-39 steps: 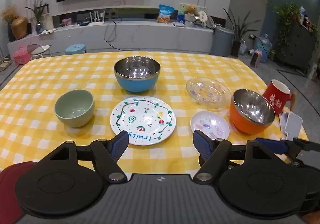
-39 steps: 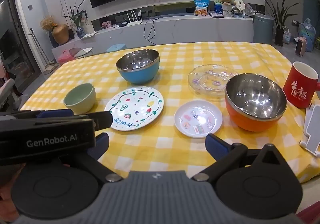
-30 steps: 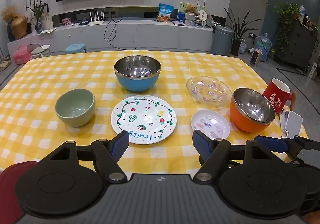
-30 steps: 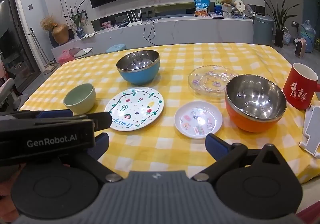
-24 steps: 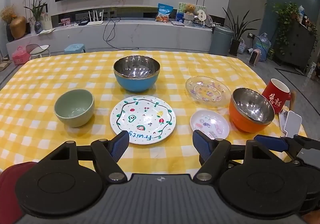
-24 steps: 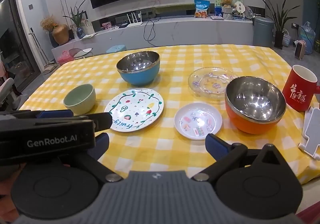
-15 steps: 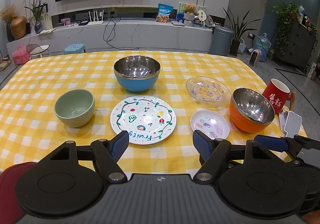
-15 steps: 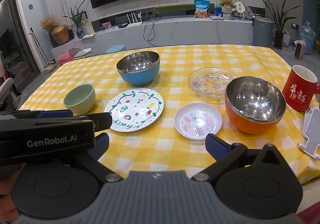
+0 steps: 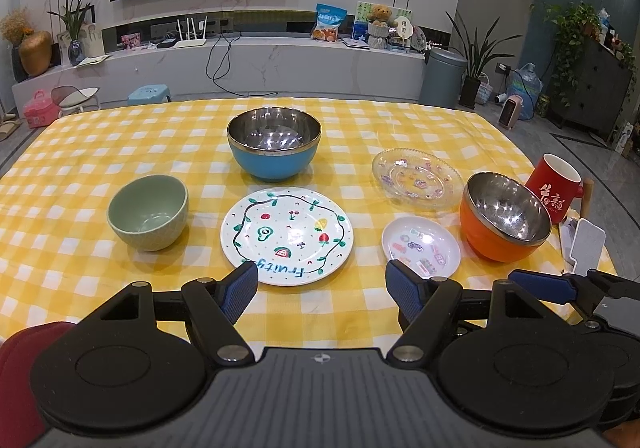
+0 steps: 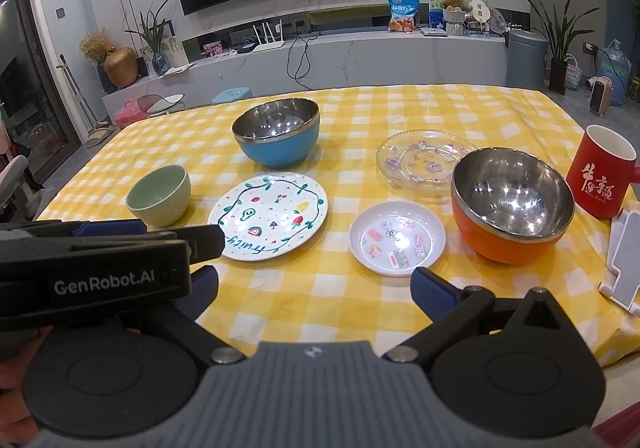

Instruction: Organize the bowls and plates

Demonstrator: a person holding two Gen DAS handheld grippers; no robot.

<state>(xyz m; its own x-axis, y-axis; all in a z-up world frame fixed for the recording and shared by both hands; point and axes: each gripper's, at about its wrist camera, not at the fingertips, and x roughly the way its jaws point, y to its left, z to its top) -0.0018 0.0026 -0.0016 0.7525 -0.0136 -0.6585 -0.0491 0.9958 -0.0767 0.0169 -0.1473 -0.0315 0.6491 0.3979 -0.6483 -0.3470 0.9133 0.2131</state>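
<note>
Progress: nothing is stacked or grouped yet; as far as you can see, every dish sits alone on the counter (image 9: 72, 167), so the whole job lies ahead of you.
Bowls: the blue bowl (image 9: 274, 143) is at the far centre, the green bowl (image 9: 148, 211) at the left, the orange bowl (image 9: 505, 216) at the right, all upright and well apart.
Plates: the fruit plate (image 9: 287, 235) lies near the centre, the small white plate (image 9: 420, 246) just right of it, and the glass plate (image 9: 417, 177) beyond that, close to the orange bowl.
Left hand-held gripper (image 9: 322, 284): your jaws are spread wide with nothing between them, hanging over the near edge just short of the fruit plate.
Right hand-held gripper (image 10: 314, 290): also wide apart and empty (its left finger is partly hidden behind the other tool), near the small white plate.
Left to do: my judgement is nesting the three bowls and stacking the three plates.
Not part of it: the red mug (image 9: 554, 187) at the far right.
</note>
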